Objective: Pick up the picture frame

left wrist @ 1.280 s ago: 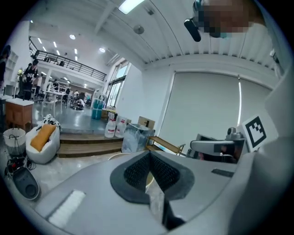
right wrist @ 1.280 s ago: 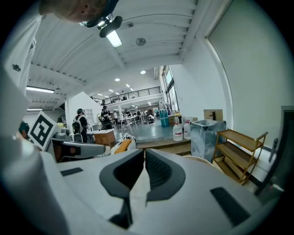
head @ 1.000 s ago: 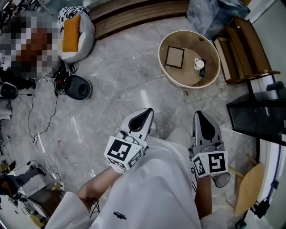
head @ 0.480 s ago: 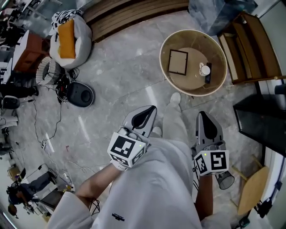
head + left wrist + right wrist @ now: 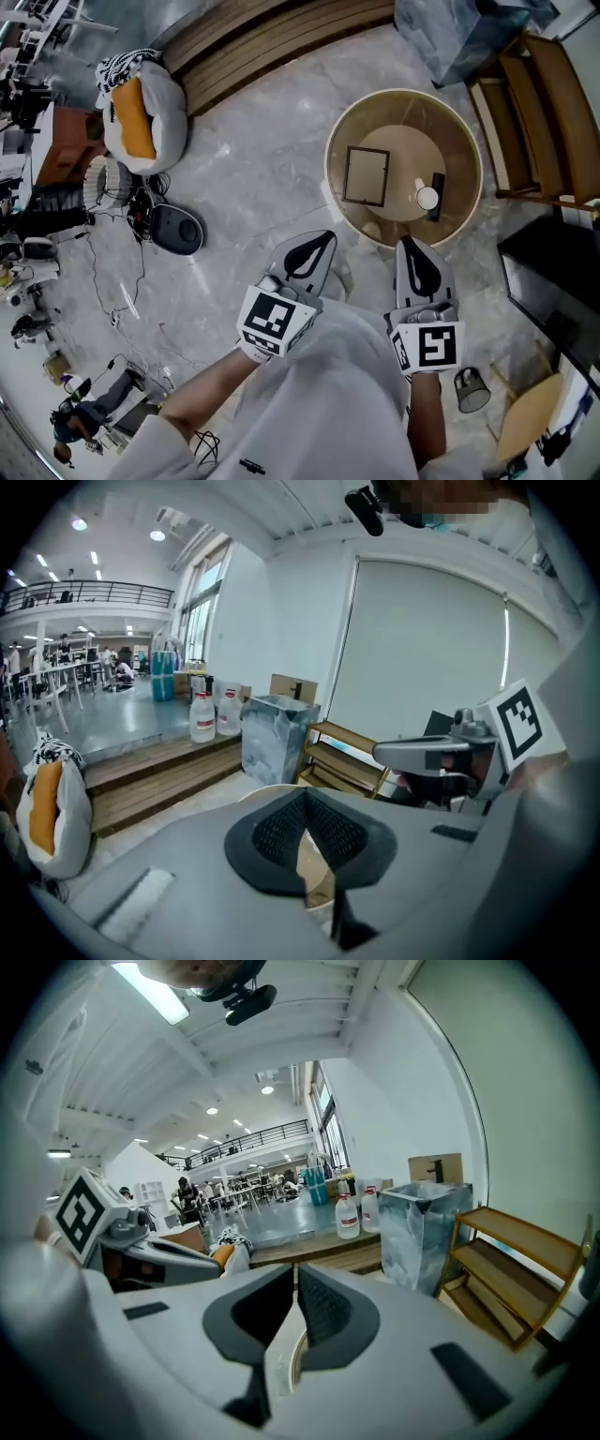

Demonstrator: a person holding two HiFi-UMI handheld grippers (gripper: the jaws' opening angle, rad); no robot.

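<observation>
The picture frame [image 5: 366, 175] lies flat on the left part of a round tabletop [image 5: 403, 141], apart from a small white cup [image 5: 427, 198] and a dark narrow object [image 5: 437, 184] on the right part. Both tools hang low in front of the person, short of the near rim and not over the frame. The left gripper [image 5: 323, 234] has its fingers [image 5: 281, 832] pressed together with nothing between them, and the right gripper [image 5: 405, 242] also has its fingers [image 5: 323, 1312] closed and empty.

I judge this is the approach step, since nothing is grasped yet. The next move probably calls for bringing one gripper over the rim, opening its fingers, and coming down on one edge of the frame. Because the frame lies flat, getting a finger under that edge may be the hard part.
</observation>
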